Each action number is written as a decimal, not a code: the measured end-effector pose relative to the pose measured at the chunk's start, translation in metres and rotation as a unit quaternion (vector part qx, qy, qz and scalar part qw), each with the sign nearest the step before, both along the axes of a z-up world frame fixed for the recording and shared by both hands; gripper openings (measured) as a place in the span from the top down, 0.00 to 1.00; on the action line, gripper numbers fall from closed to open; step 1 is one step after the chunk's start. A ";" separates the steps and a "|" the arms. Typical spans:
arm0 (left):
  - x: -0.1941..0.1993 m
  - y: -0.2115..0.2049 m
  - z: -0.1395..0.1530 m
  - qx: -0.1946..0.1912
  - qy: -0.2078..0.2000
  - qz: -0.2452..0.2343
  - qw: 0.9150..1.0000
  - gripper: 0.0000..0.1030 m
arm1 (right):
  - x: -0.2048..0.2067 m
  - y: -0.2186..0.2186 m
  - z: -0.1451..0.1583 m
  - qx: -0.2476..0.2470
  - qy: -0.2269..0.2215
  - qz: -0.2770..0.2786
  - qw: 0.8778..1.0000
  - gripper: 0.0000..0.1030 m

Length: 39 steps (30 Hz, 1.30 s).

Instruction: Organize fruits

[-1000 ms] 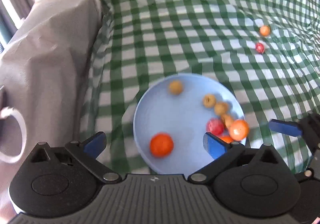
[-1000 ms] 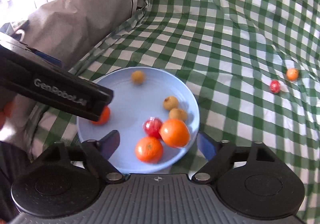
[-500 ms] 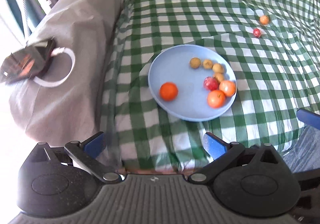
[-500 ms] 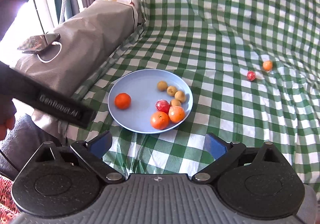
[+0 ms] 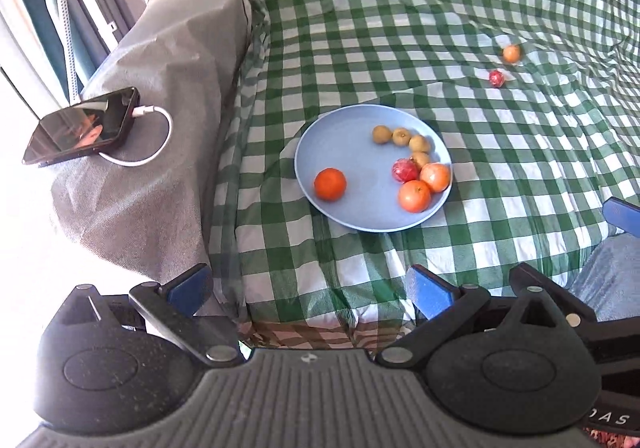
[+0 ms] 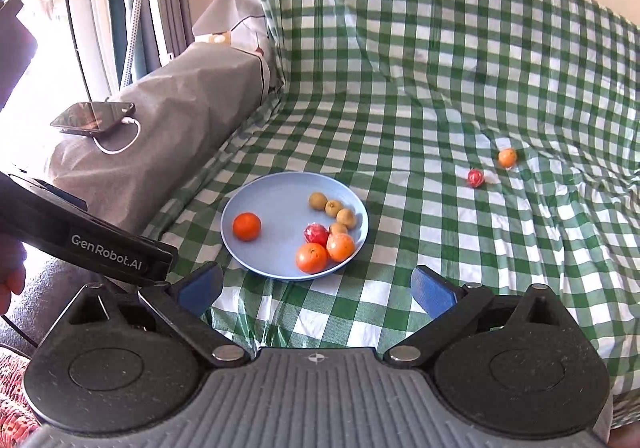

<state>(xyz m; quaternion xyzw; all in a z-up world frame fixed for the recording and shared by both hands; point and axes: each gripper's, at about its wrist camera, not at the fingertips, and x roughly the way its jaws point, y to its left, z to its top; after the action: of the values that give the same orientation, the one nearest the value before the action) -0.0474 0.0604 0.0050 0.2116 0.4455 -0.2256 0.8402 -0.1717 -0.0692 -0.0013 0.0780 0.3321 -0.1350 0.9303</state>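
Green-and-white checked cloth (image 5: 400, 27) covers the bed ahead of me in the left wrist view, with a grey-wrapped bolster (image 5: 152, 119) along its left side. On that bolster lies a phone (image 5: 80, 125) plugged into a white cable (image 5: 152, 135). My left tongs (image 5: 310, 288) stand wide open with nothing between the blue pads, well short of the blue plate (image 5: 348, 151). On the plate, one orange (image 5: 330, 183) sits alone at the left; two more oranges (image 5: 424, 187) touch each other at the right rim, a red fruit (image 5: 405, 170) is against them, and four small brownish fruits (image 5: 402, 137) curve above. Far off on the cloth lie a small orange fruit (image 5: 511, 53) and a small red fruit (image 5: 496, 78), apart from the plate.

From the right wrist view, the same checked cloth (image 6: 440, 67) runs up the wall. My right tongs (image 6: 316, 288) have just been opening and now gape wide, empty, near the plate (image 6: 280, 191) but not touching it. The fruits on the plate lie as in the other view. The two loose fruits, orange (image 6: 507, 157) and red (image 6: 475, 177), sit to the right, near each other. My left tool's black body (image 6: 88, 248) crosses the left edge.
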 end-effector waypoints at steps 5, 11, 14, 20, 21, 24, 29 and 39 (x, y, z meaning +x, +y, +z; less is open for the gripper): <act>-0.008 -0.004 0.003 0.001 -0.009 -0.006 1.000 0.00 | -0.008 0.001 0.004 -0.002 -0.011 -0.006 1.000 0.03; -0.011 -0.007 0.003 0.004 -0.013 -0.009 1.000 0.00 | -0.013 0.000 0.005 0.002 -0.017 -0.009 1.000 0.03; -0.012 -0.010 0.003 0.008 -0.014 -0.011 1.000 0.00 | -0.014 0.000 0.005 0.004 -0.016 -0.010 1.000 0.03; -0.009 -0.018 0.000 0.017 -0.007 -0.015 1.000 0.00 | -0.015 -0.005 0.002 0.018 -0.016 -0.017 1.000 0.03; -0.008 -0.020 -0.001 0.020 -0.006 -0.016 1.000 0.00 | -0.015 -0.007 0.000 0.022 -0.015 -0.019 0.999 0.03; -0.005 -0.030 -0.005 0.030 -0.003 -0.024 0.999 0.00 | -0.014 -0.013 -0.003 0.033 -0.013 -0.023 0.999 0.03; 0.001 -0.056 -0.011 0.042 0.008 -0.044 0.998 0.00 | -0.015 -0.031 -0.010 0.054 -0.009 -0.049 0.997 0.03; 0.020 -0.164 -0.025 0.036 0.014 -0.120 0.992 0.00 | -0.025 -0.133 -0.035 0.059 0.003 -0.170 0.984 0.03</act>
<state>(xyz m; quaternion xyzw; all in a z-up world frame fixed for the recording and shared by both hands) -0.0274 -0.1037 -0.0204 0.2902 0.4362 -0.3119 0.7926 -0.1967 -0.2017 -0.0366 0.1878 0.3241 -0.2711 0.8867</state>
